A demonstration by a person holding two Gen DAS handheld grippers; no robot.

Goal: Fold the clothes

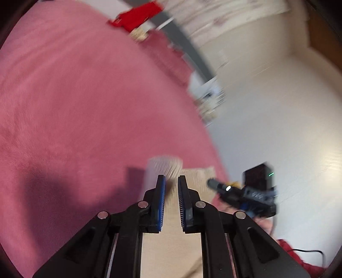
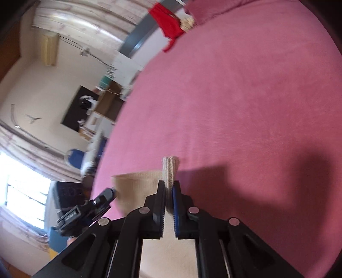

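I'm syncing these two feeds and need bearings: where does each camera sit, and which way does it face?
Left wrist: on the left gripper, facing along its fingers over the pink bedspread; beige garment between its fingers, right gripper at right.
Right wrist: on the right gripper, facing across the pink bedspread; fingers shut on the beige garment's ribbed edge, left gripper at left.
Shared: bedspread, garment, red cloth at the far edge.

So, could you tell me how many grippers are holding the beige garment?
2: the right gripper pinches its ribbed hem; the left gripper grips another edge of the beige garment, beside it.
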